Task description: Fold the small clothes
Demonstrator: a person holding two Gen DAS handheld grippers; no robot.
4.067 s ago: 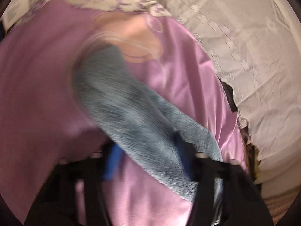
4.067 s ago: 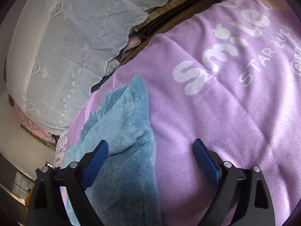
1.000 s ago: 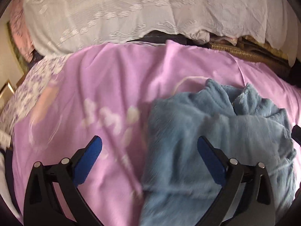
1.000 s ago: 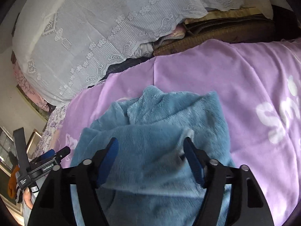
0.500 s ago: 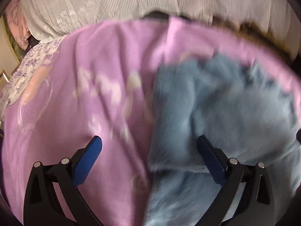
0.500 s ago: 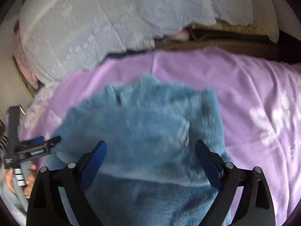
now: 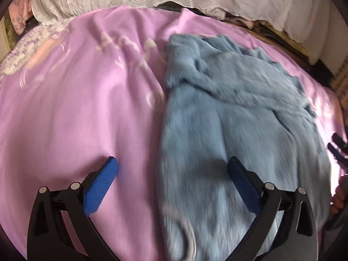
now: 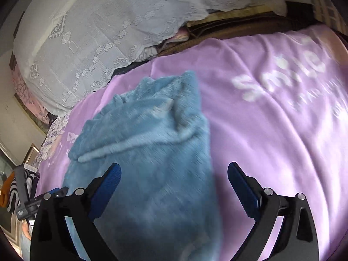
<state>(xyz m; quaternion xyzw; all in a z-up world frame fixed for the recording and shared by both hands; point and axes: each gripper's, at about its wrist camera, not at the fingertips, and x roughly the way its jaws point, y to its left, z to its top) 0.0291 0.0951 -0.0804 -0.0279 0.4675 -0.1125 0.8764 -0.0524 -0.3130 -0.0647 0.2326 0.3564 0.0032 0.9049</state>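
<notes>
A fluffy blue garment (image 7: 239, 119) lies on the purple blanket (image 7: 76, 108), its far part folded back over the rest. My left gripper (image 7: 171, 163) hovers open over the garment's left edge, one pad above the blanket and one above the fleece. In the right wrist view the garment (image 8: 148, 152) fills the lower left. The right gripper (image 8: 174, 167) hangs over its right edge with jaws opening wide; fleece lies under the gap, but neither pad presses on it. Each gripper shows at the other view's edge.
The blanket (image 8: 271, 141) carries white "smile" lettering on the right. White lace covers (image 8: 97, 32) drape over piled bedding along the far side, above a dark woven edge (image 8: 239, 28). A hand (image 7: 338, 198) shows at the right rim.
The right jaws have spread wider and left the folded fleece lying. Both grippers have drawn back toward the garment's near part, so more of it now shows ahead.
</notes>
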